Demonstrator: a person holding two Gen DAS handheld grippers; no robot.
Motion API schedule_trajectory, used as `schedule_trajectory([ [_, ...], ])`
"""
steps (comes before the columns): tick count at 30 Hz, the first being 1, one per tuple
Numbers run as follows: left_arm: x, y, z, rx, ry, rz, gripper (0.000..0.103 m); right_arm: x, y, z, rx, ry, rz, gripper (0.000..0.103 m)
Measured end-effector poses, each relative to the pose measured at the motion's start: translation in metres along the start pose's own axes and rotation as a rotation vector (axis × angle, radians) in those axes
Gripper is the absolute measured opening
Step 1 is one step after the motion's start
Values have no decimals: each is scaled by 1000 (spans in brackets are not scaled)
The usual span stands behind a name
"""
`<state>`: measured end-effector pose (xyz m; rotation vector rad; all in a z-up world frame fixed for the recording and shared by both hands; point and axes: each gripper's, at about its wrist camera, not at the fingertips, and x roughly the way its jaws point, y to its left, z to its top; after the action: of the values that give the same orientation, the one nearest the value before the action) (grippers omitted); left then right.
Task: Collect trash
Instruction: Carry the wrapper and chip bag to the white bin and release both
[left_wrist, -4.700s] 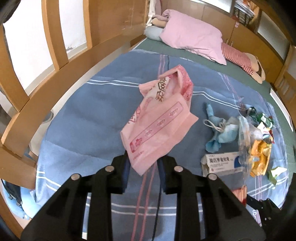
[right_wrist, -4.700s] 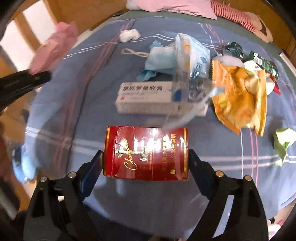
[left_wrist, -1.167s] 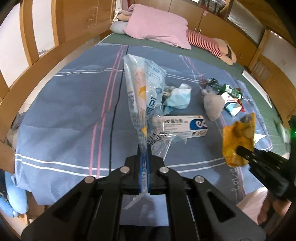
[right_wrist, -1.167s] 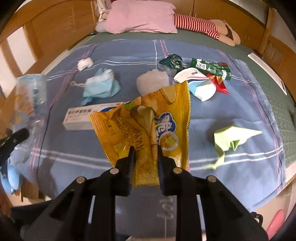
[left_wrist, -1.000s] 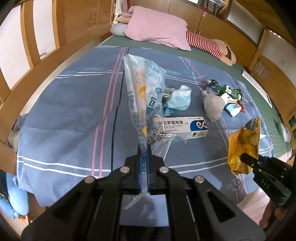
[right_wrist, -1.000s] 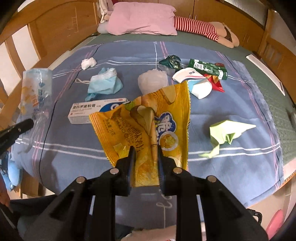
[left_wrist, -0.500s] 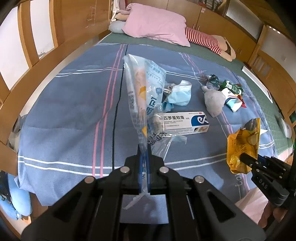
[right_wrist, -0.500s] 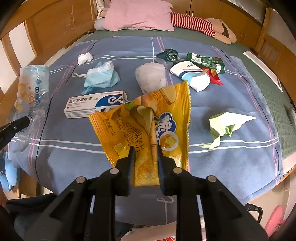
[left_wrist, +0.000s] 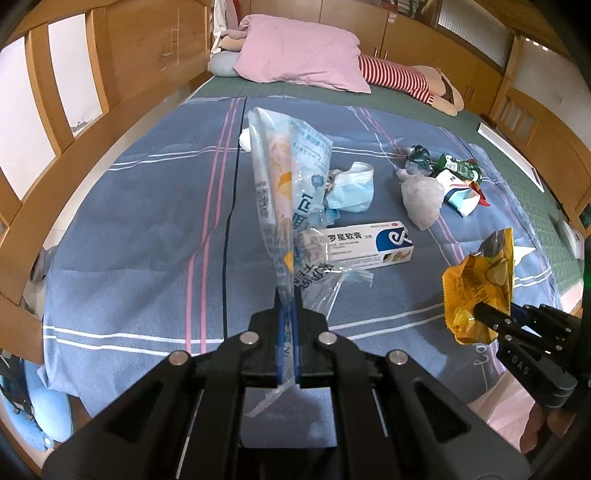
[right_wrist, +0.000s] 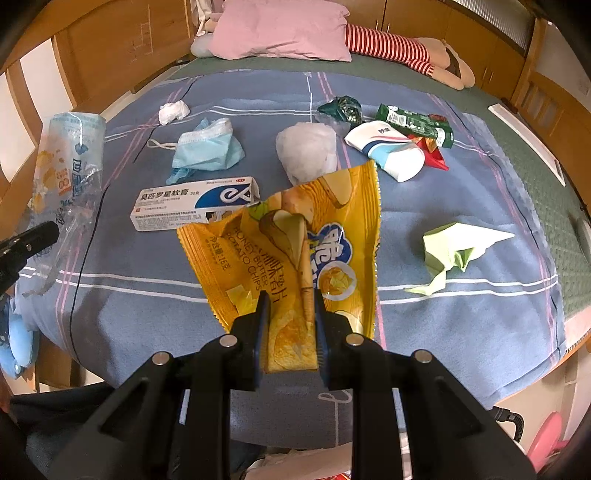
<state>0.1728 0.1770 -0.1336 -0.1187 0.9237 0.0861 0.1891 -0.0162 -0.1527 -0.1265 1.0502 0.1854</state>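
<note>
Chip bag (right_wrist: 295, 251) stays clamped, bed litter unchanged.

The left gripper (left_wrist: 289, 321) now clamps a clear printed plastic bag (left_wrist: 288, 192) instead of the pink bag it held before. The right gripper (right_wrist: 290, 312) pinches a yellow chip bag (right_wrist: 295, 243), lifted off the blue blanket (right_wrist: 461, 325); the red packet is gone.
</note>
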Motion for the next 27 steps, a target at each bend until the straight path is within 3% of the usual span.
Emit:
schedule_trajectory([
  [13,-4,0,0,7,-25,-6,4,7,3,-5,1,17,10,23],
  [16,-42,1,5,-28,-180,-128,4,-13,-6,0,46,-31,47,23],
  [18,-63,-3,4,-21,-235,-127,4,-37,-14,5,56,-85,50,23],
  [23,-94,-18,-18,-52,-208,-268,4,-111,-41,0,60,-200,93,23],
  [27,-112,-45,-36,-17,-185,-360,4,-158,-74,-38,53,-220,104,23],
])
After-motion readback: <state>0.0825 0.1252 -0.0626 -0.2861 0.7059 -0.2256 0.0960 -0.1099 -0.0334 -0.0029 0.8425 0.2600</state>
